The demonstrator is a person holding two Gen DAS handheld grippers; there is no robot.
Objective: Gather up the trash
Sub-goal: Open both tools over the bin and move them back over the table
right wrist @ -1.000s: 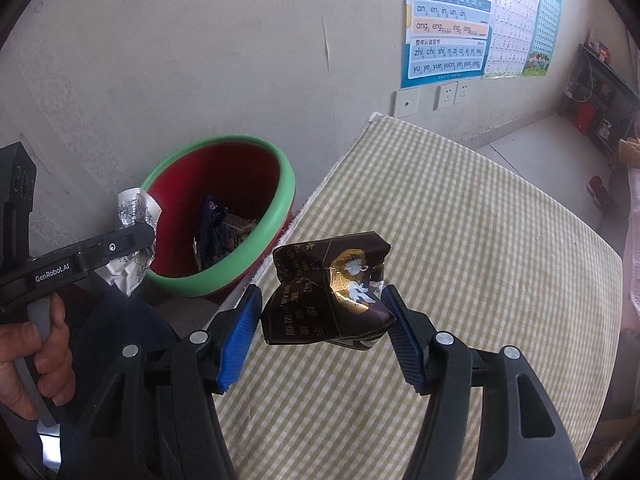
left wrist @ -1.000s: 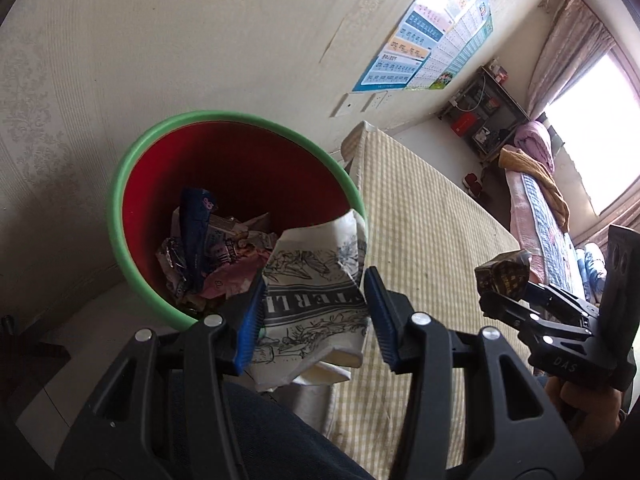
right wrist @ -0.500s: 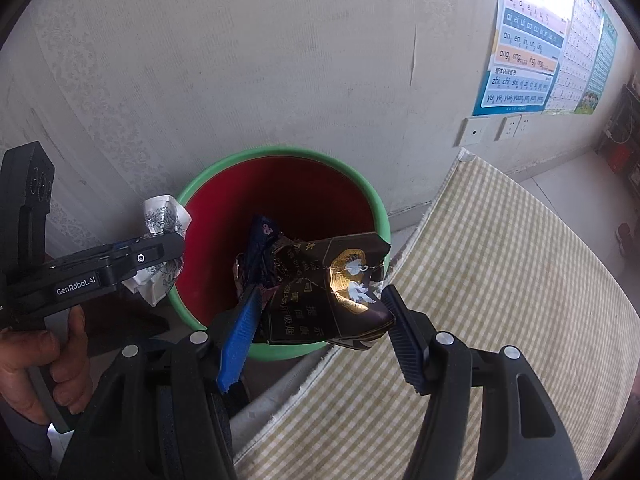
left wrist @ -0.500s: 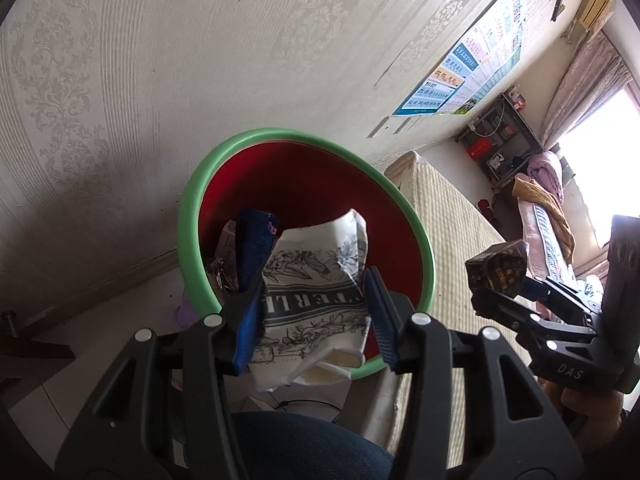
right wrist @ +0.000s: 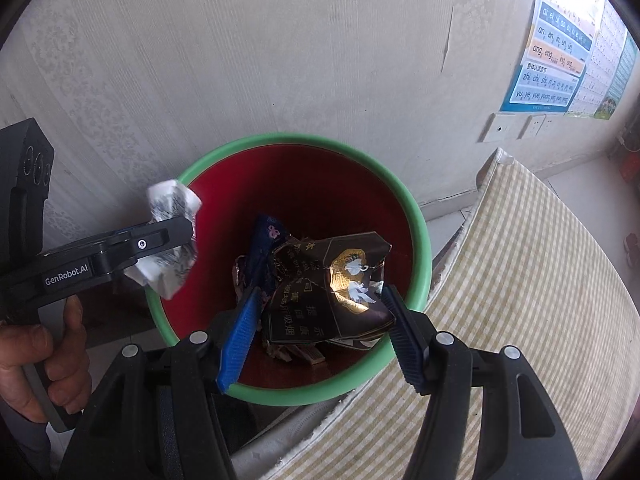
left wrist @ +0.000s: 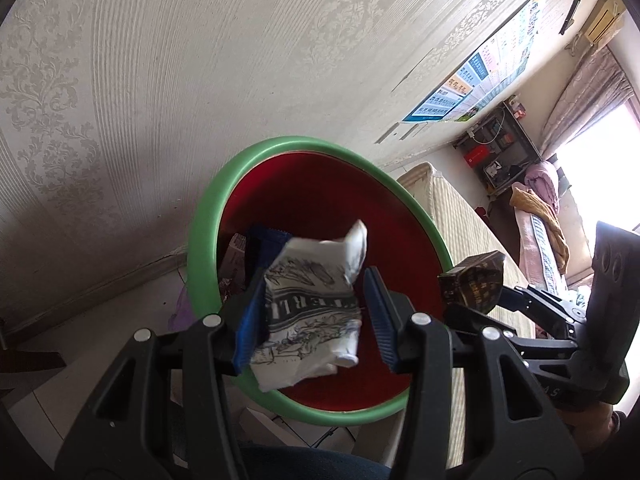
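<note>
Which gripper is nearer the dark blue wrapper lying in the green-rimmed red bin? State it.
Right. The right gripper, holding a brown wrapper, hangs beside the dark blue wrapper; the left gripper, holding white paper, hangs at the bin's rim.

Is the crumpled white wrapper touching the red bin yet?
Apart. In the right wrist view the white wrapper hangs clamped in the left gripper, up above the bin's green rim, not resting on it.
</note>
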